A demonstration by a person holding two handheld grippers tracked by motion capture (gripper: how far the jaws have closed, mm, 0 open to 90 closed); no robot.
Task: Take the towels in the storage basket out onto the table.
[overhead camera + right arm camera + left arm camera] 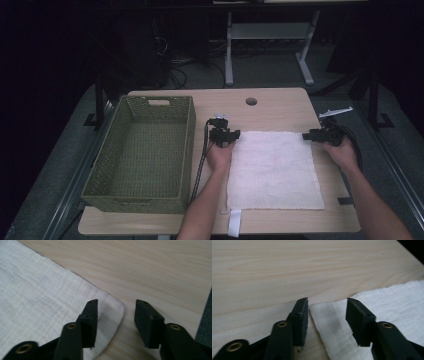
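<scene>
At the far corners of the soft, light white towel point(274, 170): left gripper point(327, 315) and right gripper point(116, 315) half open, holding nothing; best pinched there.

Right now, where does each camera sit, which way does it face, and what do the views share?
High view: fixed above the person's side, looking forward and down on the table, basket and white cloth; both forearms and hand-held grippers show.
Left gripper view: rides the left hand-held gripper, looking along its open jaws, which straddle a cloth corner.
Right gripper view: rides the right hand-held gripper, open jaws at another cloth corner.
Shared: cloth and tabletop appear in all three.
</scene>
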